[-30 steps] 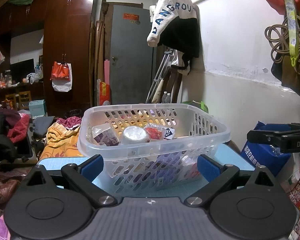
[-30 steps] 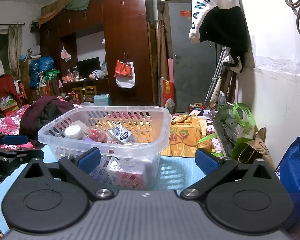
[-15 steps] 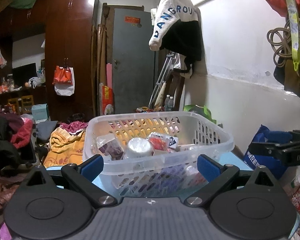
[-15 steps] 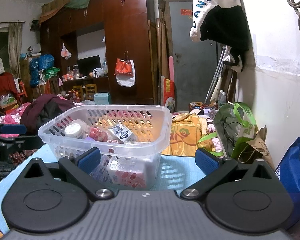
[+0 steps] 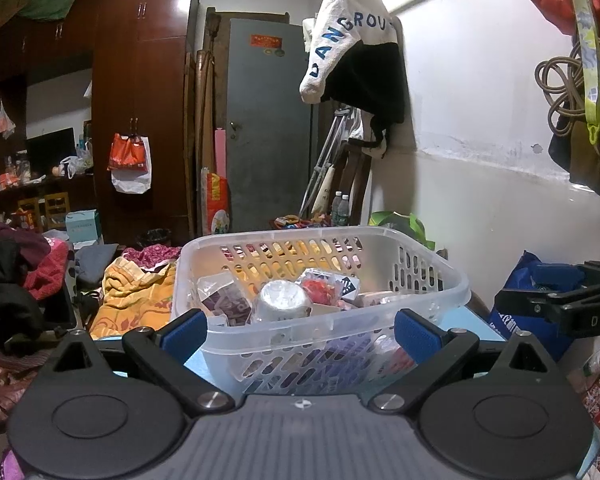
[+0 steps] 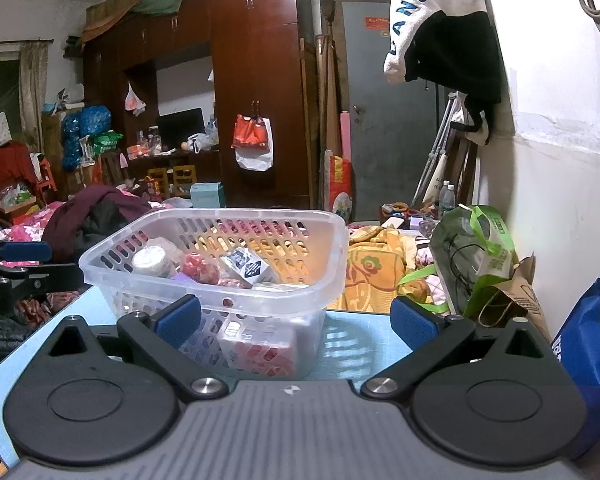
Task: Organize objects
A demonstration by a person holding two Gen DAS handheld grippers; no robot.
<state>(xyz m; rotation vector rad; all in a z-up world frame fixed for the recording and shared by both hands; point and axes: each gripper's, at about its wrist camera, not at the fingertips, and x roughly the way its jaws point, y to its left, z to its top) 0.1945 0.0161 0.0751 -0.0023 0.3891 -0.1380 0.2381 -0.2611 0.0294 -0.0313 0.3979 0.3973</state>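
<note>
I hold my left gripper wide open with nothing in it. My right gripper is wide open too, and empty. The see-through basket sits on the blue table, just past both sets of fingers. Inside it I see a shiny round lid, a red packet and a small dark printed box, all touching.

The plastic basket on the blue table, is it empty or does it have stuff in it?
Not empty. The basket holds a round tub and small packets.
</note>
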